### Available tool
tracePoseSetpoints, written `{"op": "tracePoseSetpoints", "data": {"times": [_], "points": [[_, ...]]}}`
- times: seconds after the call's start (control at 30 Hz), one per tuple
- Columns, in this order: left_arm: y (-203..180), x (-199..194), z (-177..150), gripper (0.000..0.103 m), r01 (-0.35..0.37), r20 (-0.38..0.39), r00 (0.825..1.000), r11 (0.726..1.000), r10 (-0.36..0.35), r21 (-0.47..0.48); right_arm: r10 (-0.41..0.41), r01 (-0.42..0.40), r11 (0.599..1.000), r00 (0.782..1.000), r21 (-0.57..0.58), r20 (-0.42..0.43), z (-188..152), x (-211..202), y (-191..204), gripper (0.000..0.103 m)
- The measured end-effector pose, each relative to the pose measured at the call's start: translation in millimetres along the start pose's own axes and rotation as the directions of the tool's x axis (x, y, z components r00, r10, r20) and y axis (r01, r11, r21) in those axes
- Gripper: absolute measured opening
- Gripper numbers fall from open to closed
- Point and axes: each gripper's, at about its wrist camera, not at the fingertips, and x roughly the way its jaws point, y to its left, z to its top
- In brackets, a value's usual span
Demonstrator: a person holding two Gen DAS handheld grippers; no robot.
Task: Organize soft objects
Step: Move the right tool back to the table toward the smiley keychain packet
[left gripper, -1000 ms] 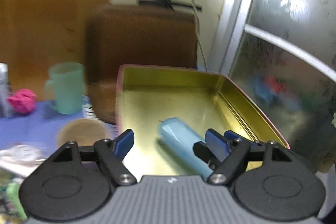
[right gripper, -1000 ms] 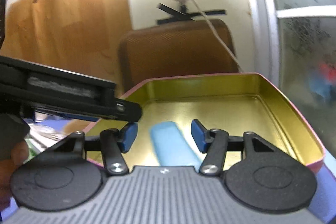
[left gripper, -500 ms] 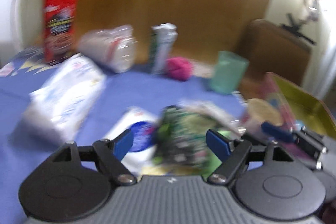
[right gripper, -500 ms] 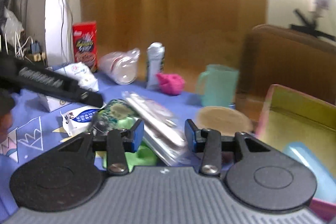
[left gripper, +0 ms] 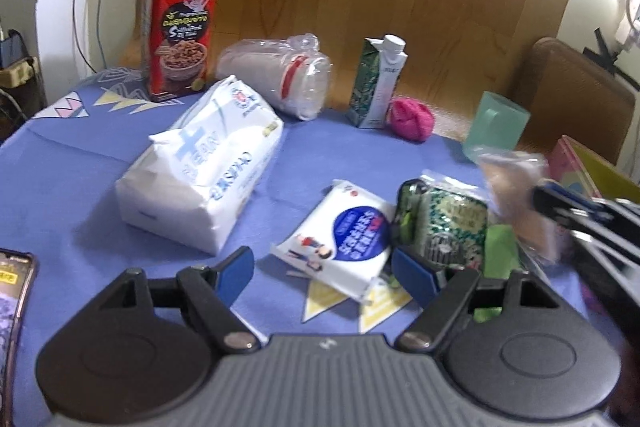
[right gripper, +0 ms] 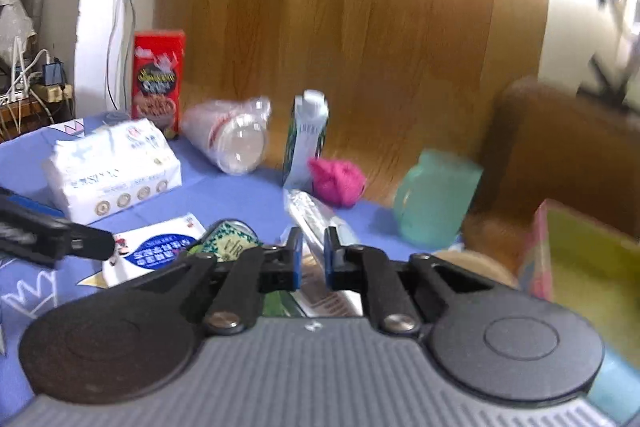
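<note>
- The right hand-held gripper point(right gripper: 310, 261) has its blue pads clamped on a clear crinkly plastic packet point(right gripper: 316, 223), which juts forward above the blue patterned worktop point(right gripper: 224, 191)
- The left hand-held gripper point(left gripper: 322, 275) stands wide apart with nothing between its pads, hovering just over a small white tissue pack with a blue label point(left gripper: 344, 231)
- Landmark: a large white soft tissue pack point(left gripper: 204, 163); the small pack lies right of it
- A pink woolly ball point(left gripper: 412, 119) sits far right of the landmark, beside a green-white carton point(left gripper: 378, 83)
</note>
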Motion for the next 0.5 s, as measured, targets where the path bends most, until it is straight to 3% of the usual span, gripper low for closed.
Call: {"op": "tracePoseSetpoints", "data": {"times": [0.2,0.33,0.47,0.5], "points": [[6.5,1.2,-5.1,0.080,-0.016,-0.016,1.000,1.000,0.016,-0.017,0.061,-0.047,0.986,0.995,-0.162,0.082,-20.6,-63.9,31.7,0.010],[6.6,1.1,-8.9,0.080,-0.037,-0.026,0.999,0.999,0.037,-0.010,0.127,-0.120,0.968,0.992,-0.222,0.019,-40.1,-75.3,51.5,0.014],[3.7,-1.5,-12.1,0.080,-0.080,-0.015,0.997,0.997,0.080,0.021,0.228,-0.238,0.960,0.970,-0.149,-0.081,-44.3,-73.6,49.5,0.018],[3.3,-2.3,-12.6,0.080,-0.089,-0.012,0.996,0.996,0.089,0.026,0.251,-0.261,0.957,0.964,-0.127,-0.092,-43.9,-74.3,47.6,0.024]]}}
